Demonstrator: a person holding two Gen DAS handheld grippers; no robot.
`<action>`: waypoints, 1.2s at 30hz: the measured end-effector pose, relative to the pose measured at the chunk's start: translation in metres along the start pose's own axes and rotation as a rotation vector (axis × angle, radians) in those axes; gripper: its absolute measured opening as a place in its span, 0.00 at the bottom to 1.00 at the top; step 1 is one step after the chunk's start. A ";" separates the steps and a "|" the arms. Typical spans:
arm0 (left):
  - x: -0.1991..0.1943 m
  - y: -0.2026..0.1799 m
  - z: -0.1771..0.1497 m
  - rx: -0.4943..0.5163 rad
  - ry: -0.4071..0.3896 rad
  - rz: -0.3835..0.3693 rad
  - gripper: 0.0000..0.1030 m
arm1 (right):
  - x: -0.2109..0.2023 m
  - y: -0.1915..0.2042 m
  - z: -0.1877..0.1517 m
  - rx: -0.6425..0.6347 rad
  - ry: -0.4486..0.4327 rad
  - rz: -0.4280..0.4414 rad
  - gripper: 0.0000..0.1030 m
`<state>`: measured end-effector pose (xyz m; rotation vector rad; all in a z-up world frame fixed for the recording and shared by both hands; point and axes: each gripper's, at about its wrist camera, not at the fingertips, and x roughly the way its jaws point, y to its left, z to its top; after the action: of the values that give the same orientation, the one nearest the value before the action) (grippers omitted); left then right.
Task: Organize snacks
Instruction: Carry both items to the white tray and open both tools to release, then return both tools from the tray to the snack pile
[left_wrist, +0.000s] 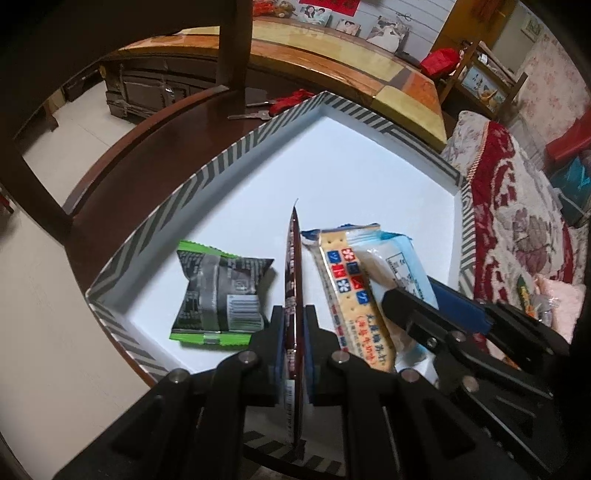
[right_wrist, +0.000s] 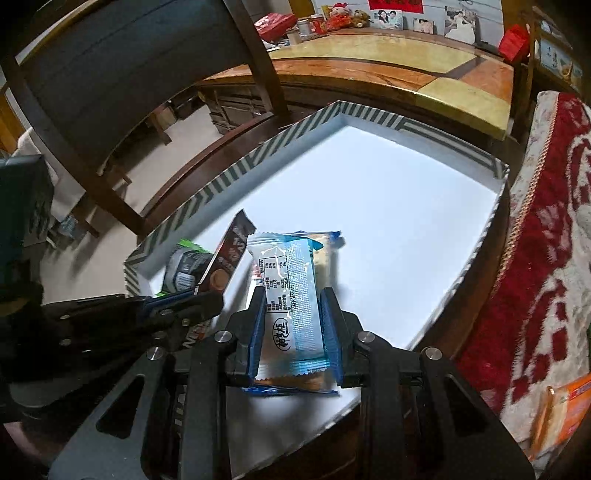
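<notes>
A white box with a striped rim (left_wrist: 229, 155) (right_wrist: 236, 173) sits on a dark wooden table. My left gripper (left_wrist: 294, 314) is shut on a thin dark red sachet (left_wrist: 293, 266), held edge-on over the box; the sachet also shows in the right wrist view (right_wrist: 231, 254). My right gripper (right_wrist: 293, 314) is shut on a light blue snack packet (right_wrist: 291, 291) (left_wrist: 402, 266), over a cracker packet (left_wrist: 345, 291) lying in the box. A green and black packet (left_wrist: 218, 295) (right_wrist: 183, 273) lies in the box's near left corner.
A wooden chair (left_wrist: 229, 44) (right_wrist: 122, 74) stands behind the table. A floral red cloth (left_wrist: 517, 206) (right_wrist: 546, 258) lies right of the box, with orange packets (right_wrist: 565, 410) on it. Scissors (left_wrist: 255, 110) lie on the table beyond the box.
</notes>
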<state>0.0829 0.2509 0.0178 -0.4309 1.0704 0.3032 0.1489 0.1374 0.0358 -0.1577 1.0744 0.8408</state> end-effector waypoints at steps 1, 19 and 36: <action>0.000 -0.001 0.000 0.007 -0.003 0.014 0.11 | -0.001 0.001 0.000 -0.002 -0.007 0.002 0.28; -0.039 -0.004 -0.013 -0.016 -0.138 0.026 0.81 | -0.052 -0.004 -0.025 0.056 -0.121 0.047 0.31; -0.062 -0.107 -0.063 0.144 -0.122 -0.127 0.87 | -0.154 -0.080 -0.128 0.258 -0.235 -0.150 0.31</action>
<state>0.0532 0.1244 0.0674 -0.3450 0.9340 0.1368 0.0796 -0.0631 0.0773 0.0756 0.9275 0.5643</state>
